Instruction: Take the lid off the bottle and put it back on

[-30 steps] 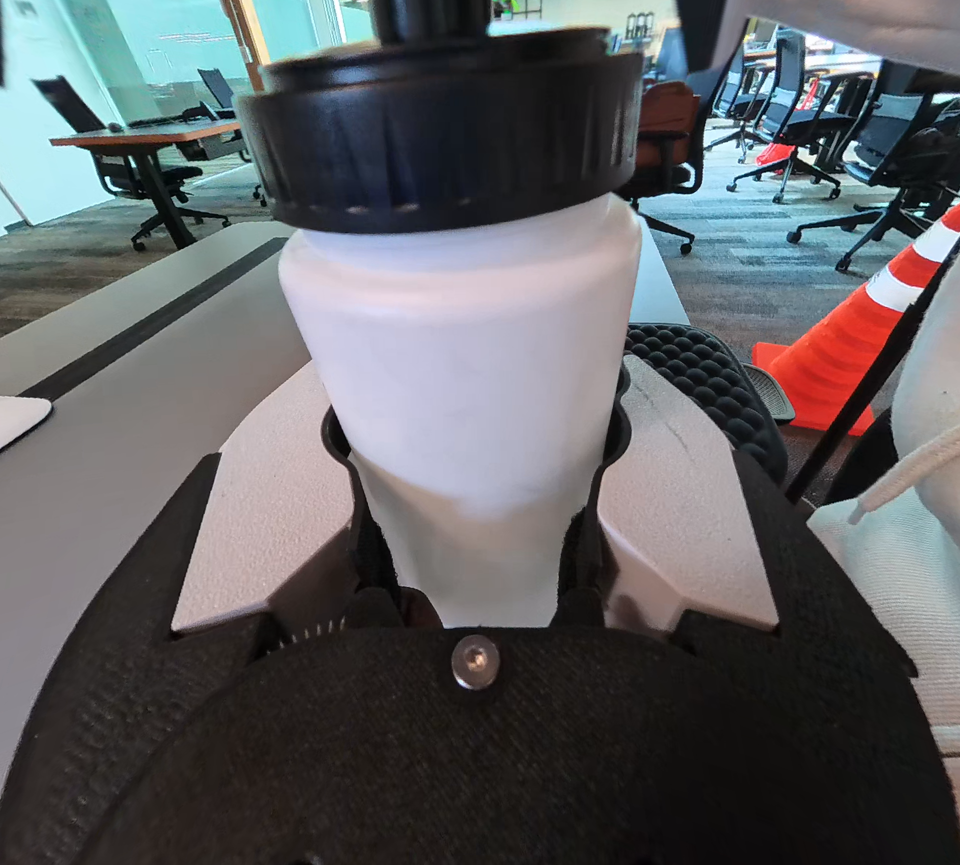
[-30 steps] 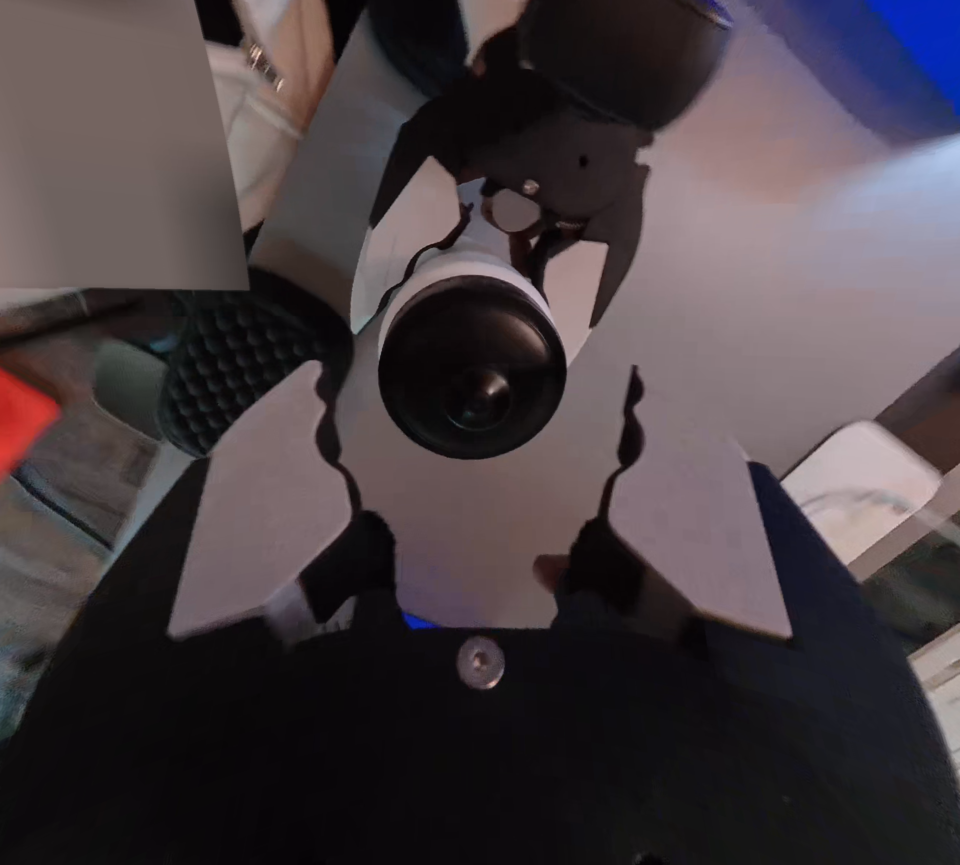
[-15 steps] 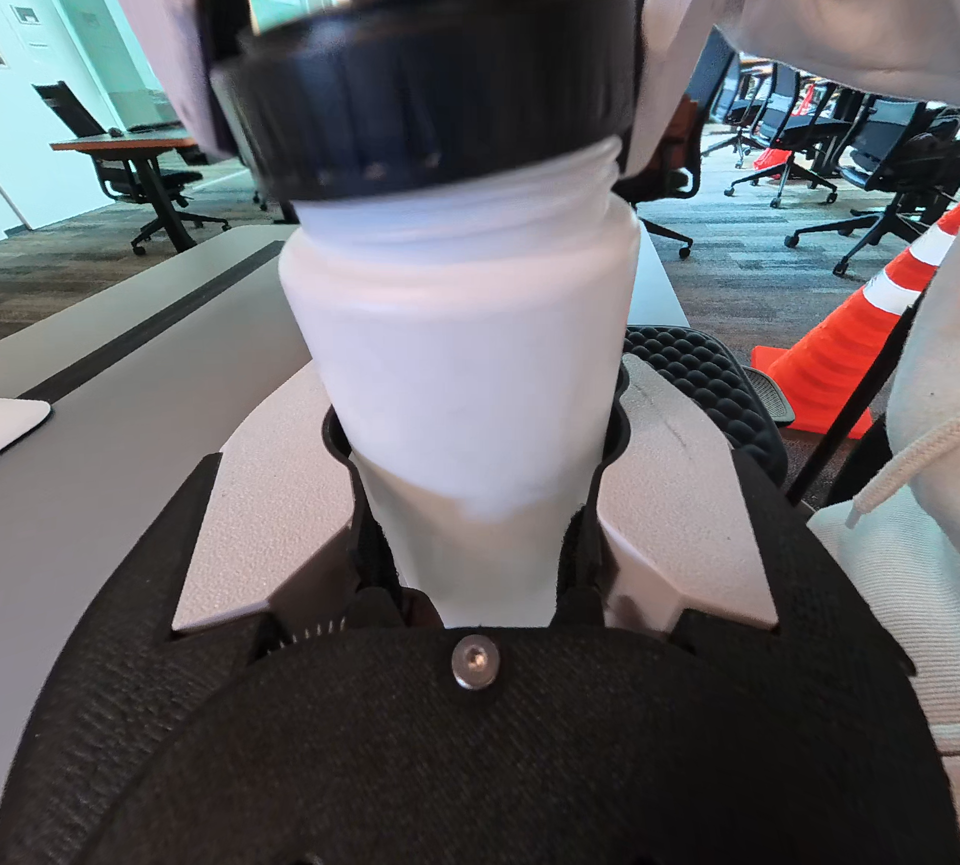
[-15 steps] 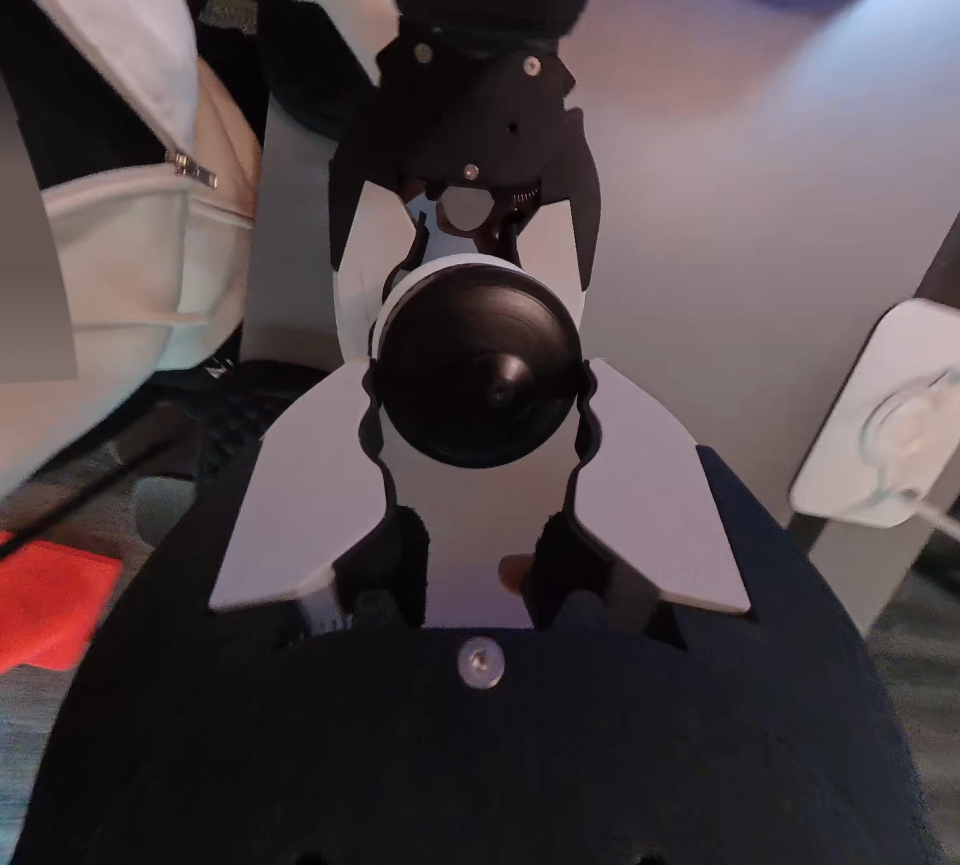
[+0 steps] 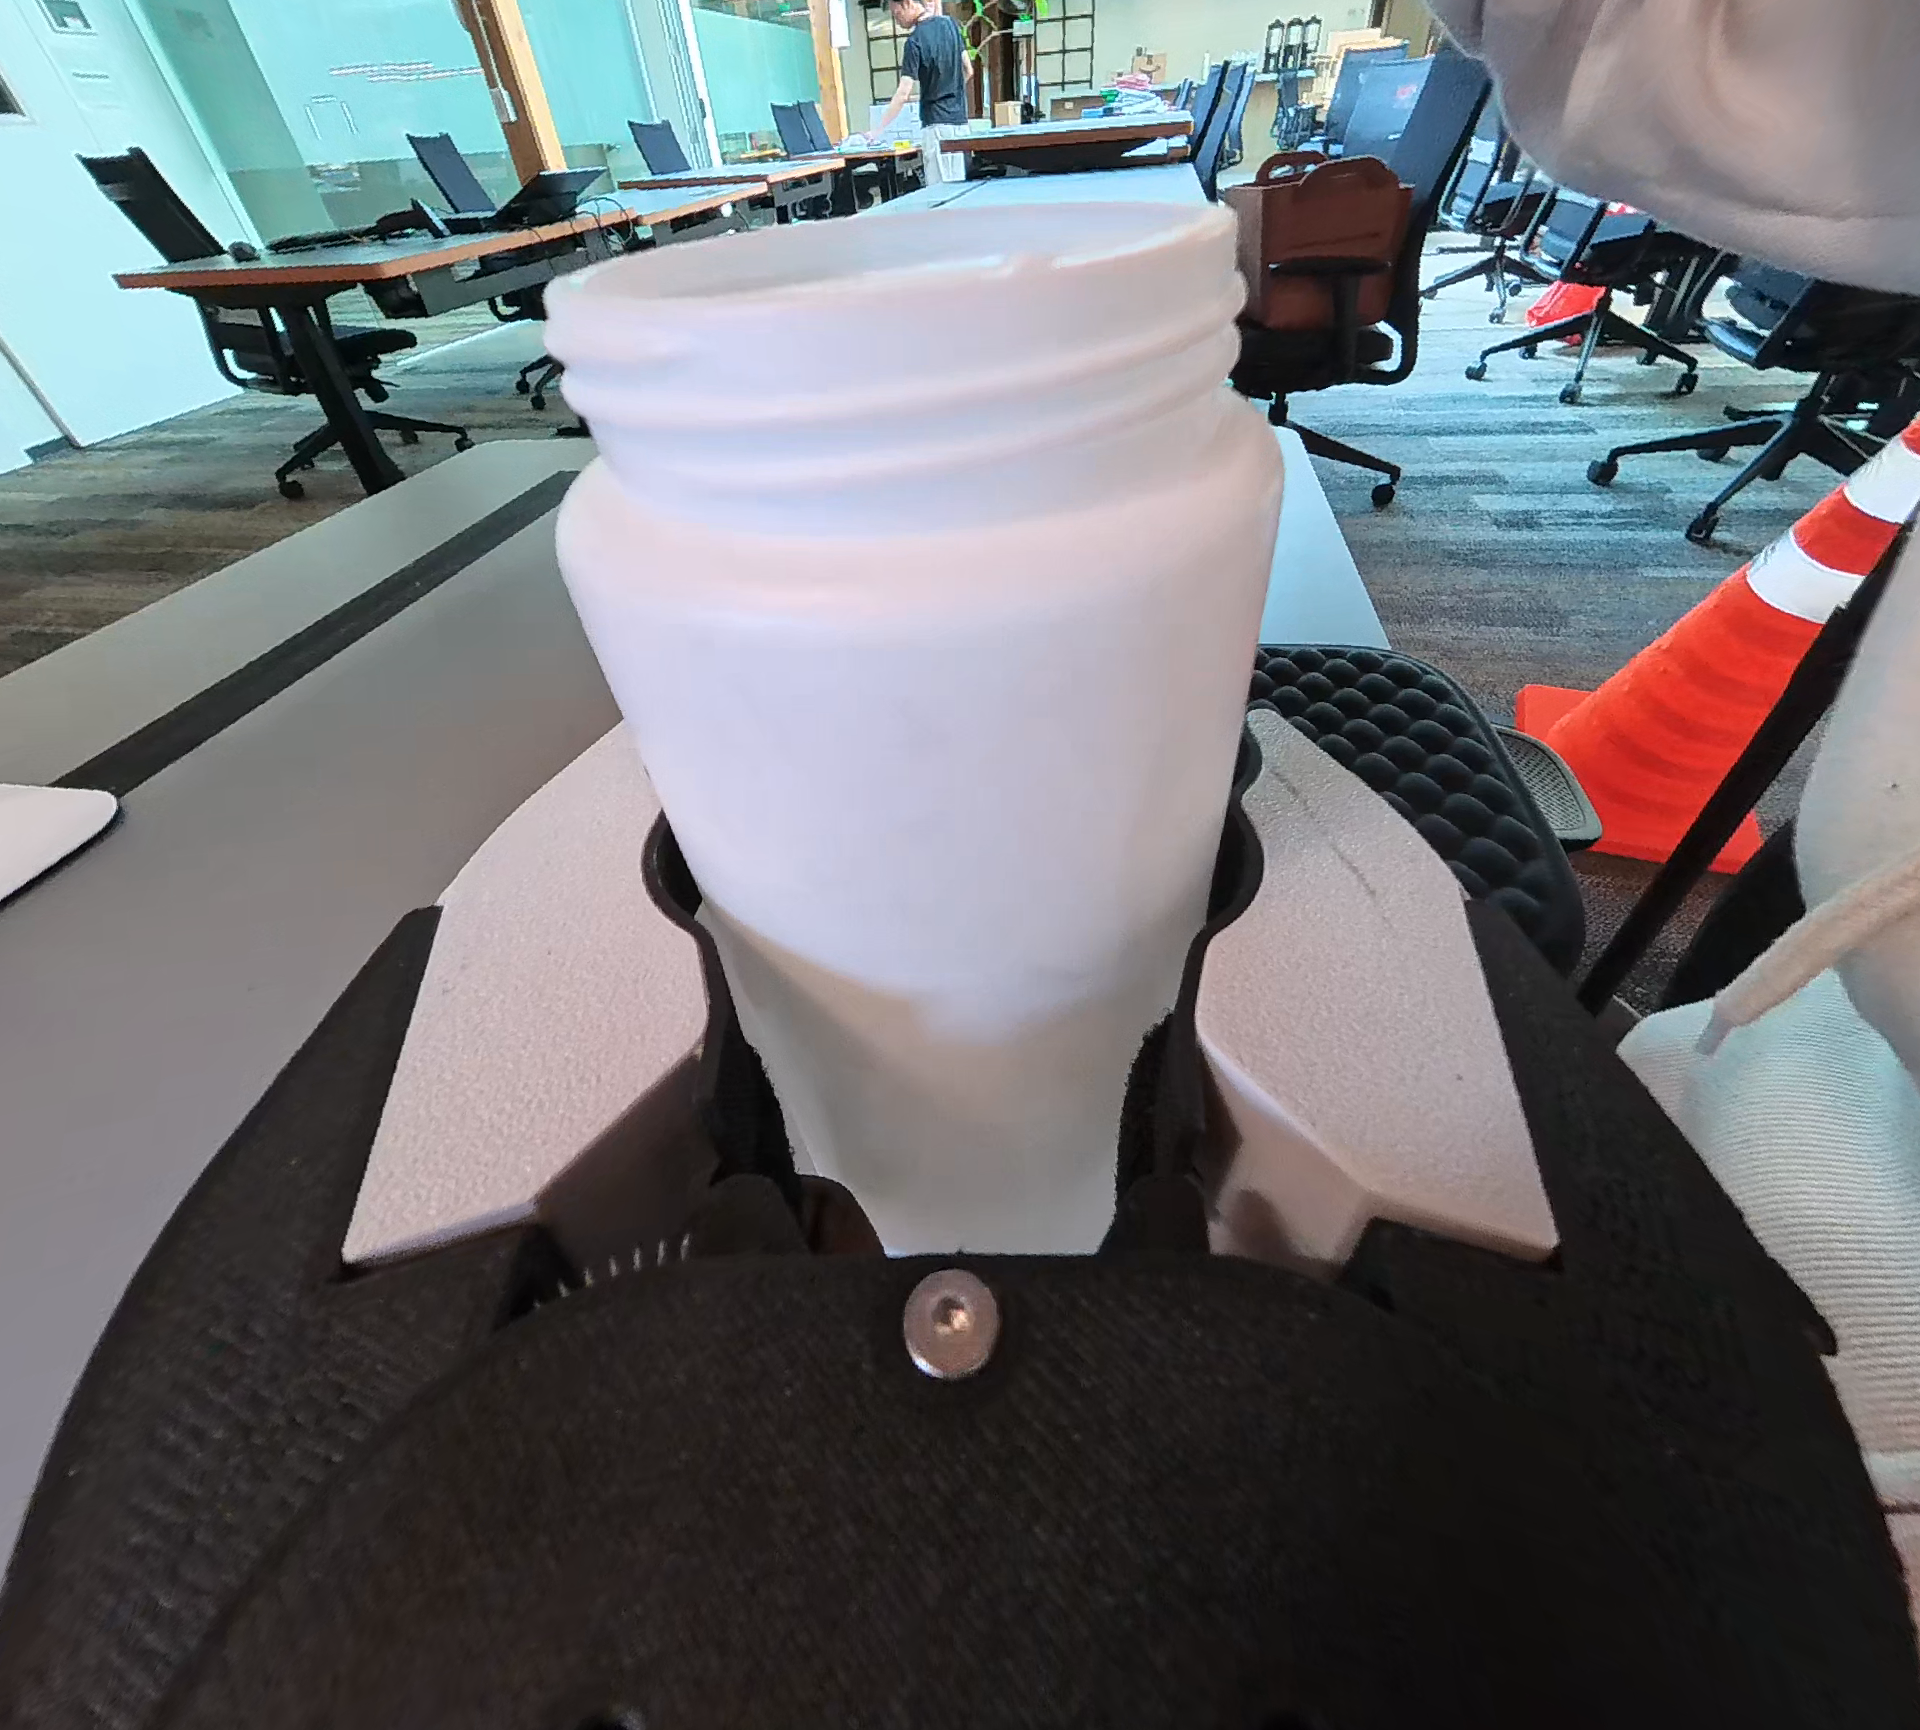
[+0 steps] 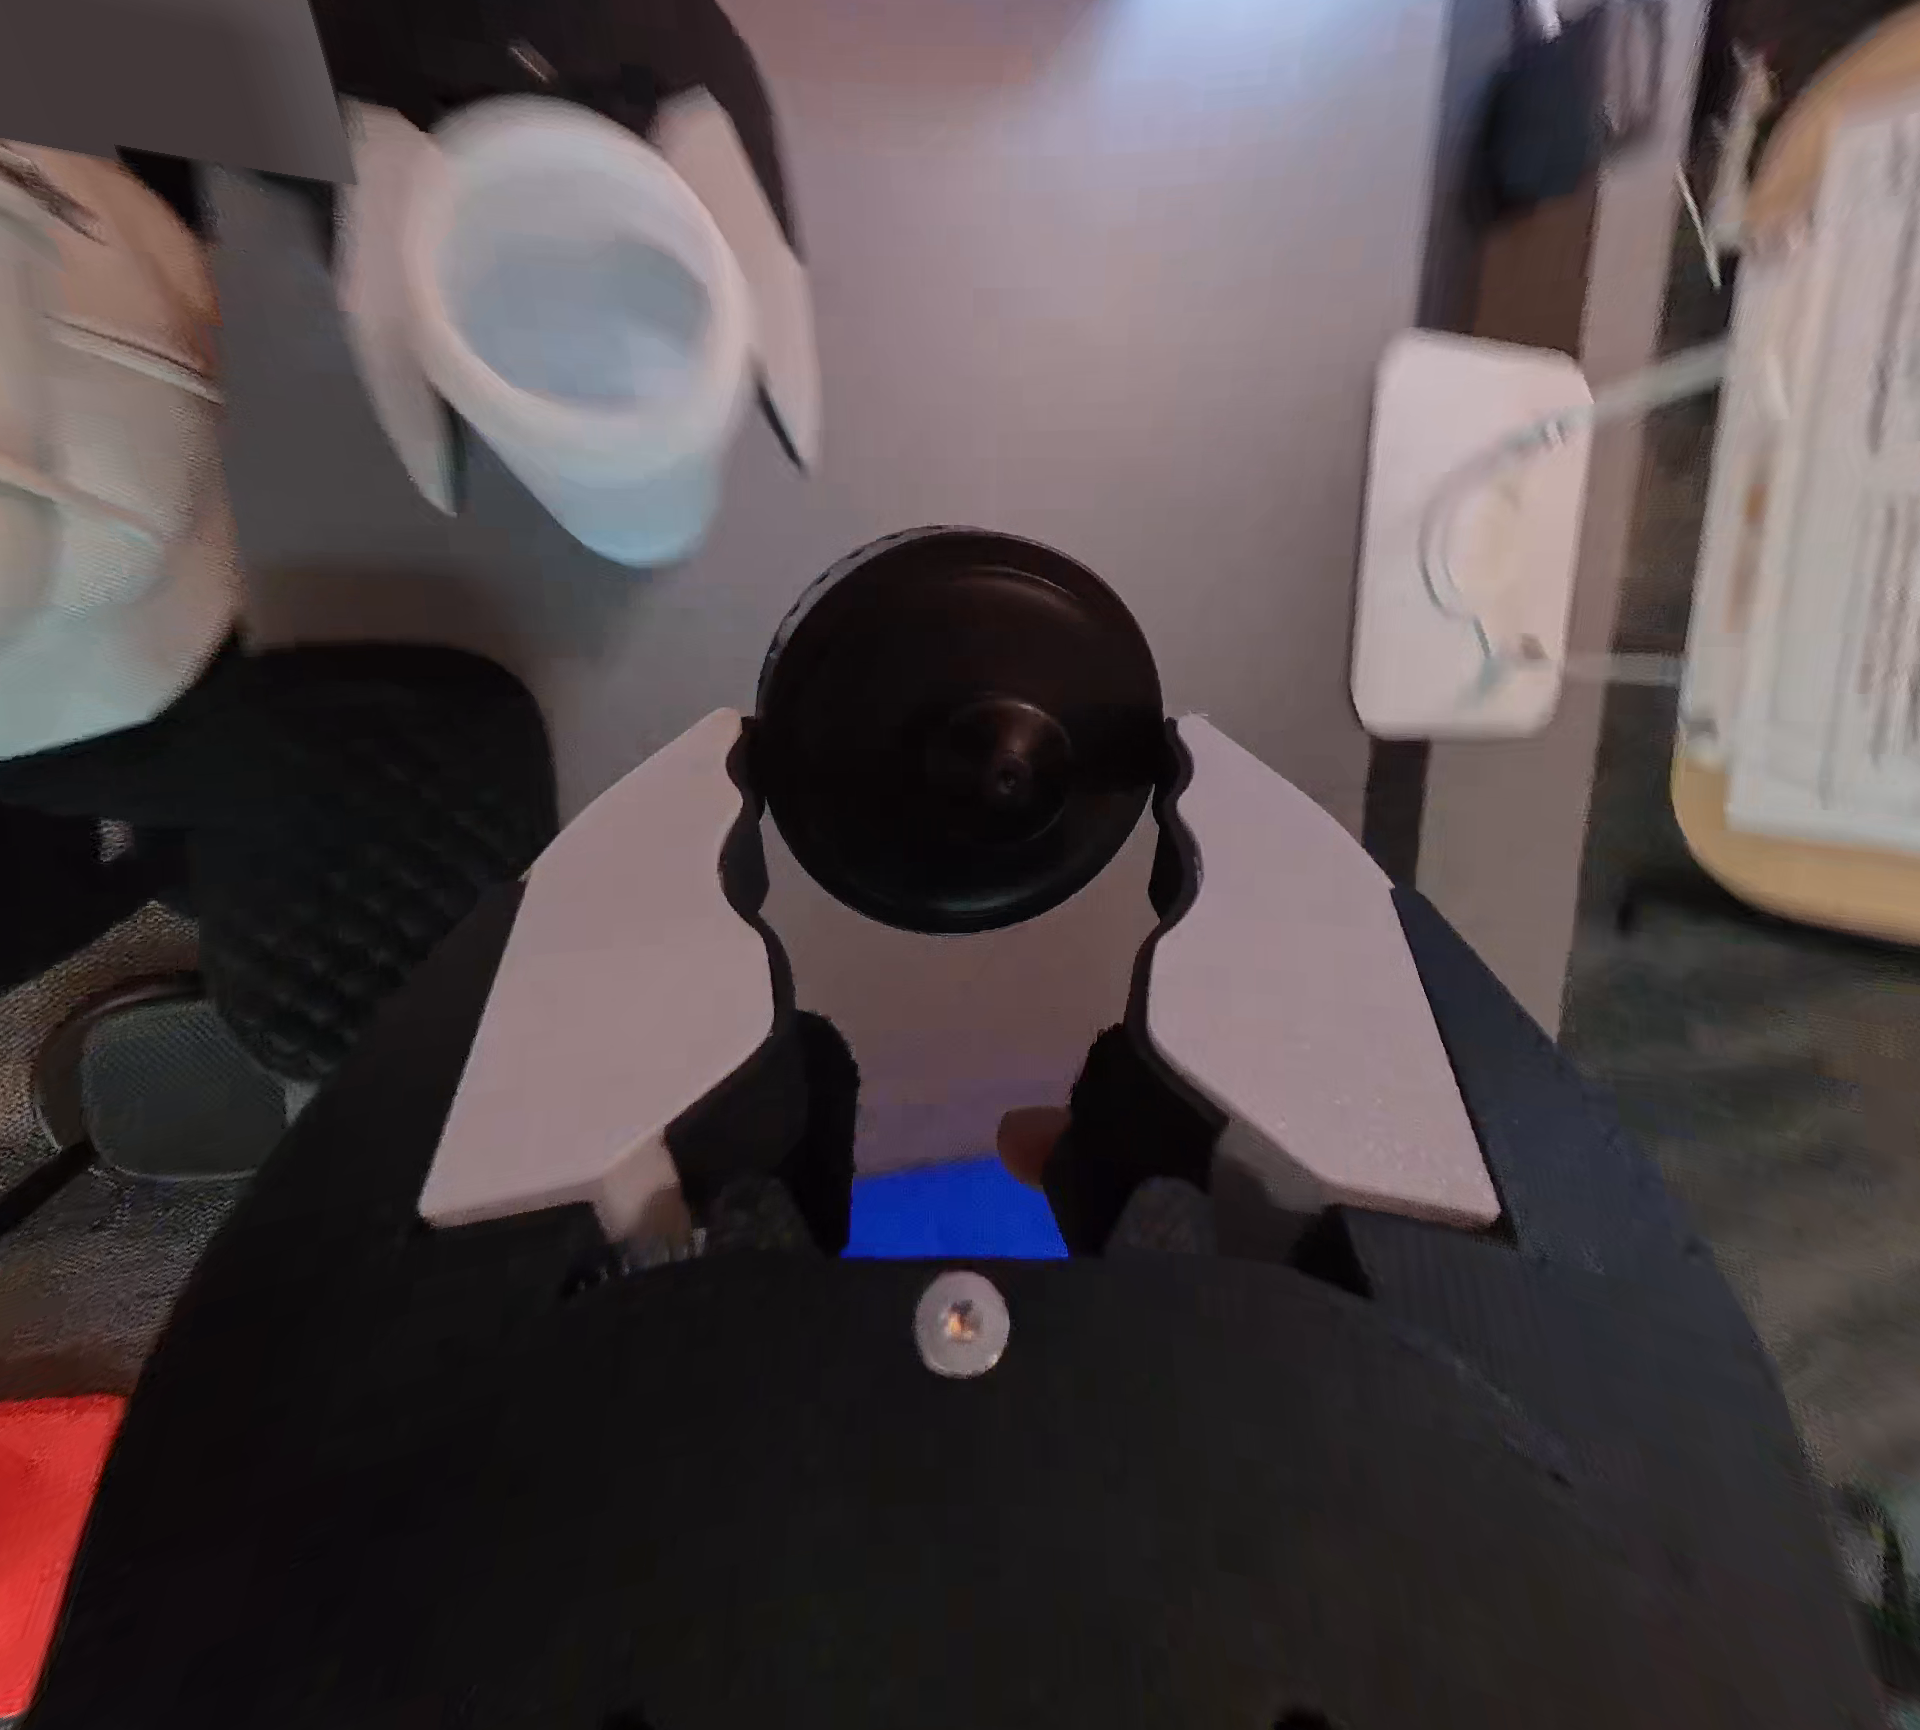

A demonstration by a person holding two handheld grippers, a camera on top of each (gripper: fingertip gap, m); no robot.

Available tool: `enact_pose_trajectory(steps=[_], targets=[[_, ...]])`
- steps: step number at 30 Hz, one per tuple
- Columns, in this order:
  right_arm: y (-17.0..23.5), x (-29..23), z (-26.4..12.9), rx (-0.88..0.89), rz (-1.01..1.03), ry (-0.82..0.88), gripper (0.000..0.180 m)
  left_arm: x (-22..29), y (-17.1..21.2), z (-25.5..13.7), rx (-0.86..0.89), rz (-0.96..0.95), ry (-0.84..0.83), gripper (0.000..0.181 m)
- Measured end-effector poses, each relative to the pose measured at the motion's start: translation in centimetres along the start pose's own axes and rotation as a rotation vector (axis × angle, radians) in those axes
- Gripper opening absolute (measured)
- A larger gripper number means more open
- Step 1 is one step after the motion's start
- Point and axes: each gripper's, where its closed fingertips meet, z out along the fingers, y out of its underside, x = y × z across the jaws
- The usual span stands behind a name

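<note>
Left gripper (image 5: 951, 859) clamped on bottle (image 5: 914, 600); right gripper (image 6: 961, 745) pinching lid (image 6: 956, 735).

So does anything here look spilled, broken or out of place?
Nothing stands out. The white bottle sits upright in the left gripper with its mouth open and threads intact; no spill shows. The black lid is off, clamped in the right gripper beside the bottle, as the task expects.

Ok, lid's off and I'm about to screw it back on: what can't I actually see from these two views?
- Bottle base: left wrist view, hidden by the left tongs.
- Bottle inside: right wrist view, blurred by motion; contents unclear.
- Lid threads and underside: right wrist view, only its top faces the camera.
- Lid in left wrist view: cut off by the top edge.
- Papers: right wrist view, blurred.
</note>
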Motion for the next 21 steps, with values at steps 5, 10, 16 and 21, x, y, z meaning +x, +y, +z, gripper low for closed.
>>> enact_pose_trajectory(steps=[5,10,16,21], targets=[[12.5,4.9,-2.2,-0.188,0.287,0.123,0.073,0.0,0.0,0.0,-0.003,0.002,-0.006,0.098],[27.8,6.7,-1.7,-0.395,0.631,0.163,0.074,-0.1,0.0,0.1,-0.001,0.003,-0.012,0.098],[40.6,5.7,2.5,-0.464,0.985,0.14,0.075,-0.1,0.0,0.1,0.001,0.004,-0.013,0.098],[46.4,5.3,6.2,-0.513,1.16,0.153,0.075,-0.1,-0.1,0.1,0.007,0.005,-0.012,0.098]])
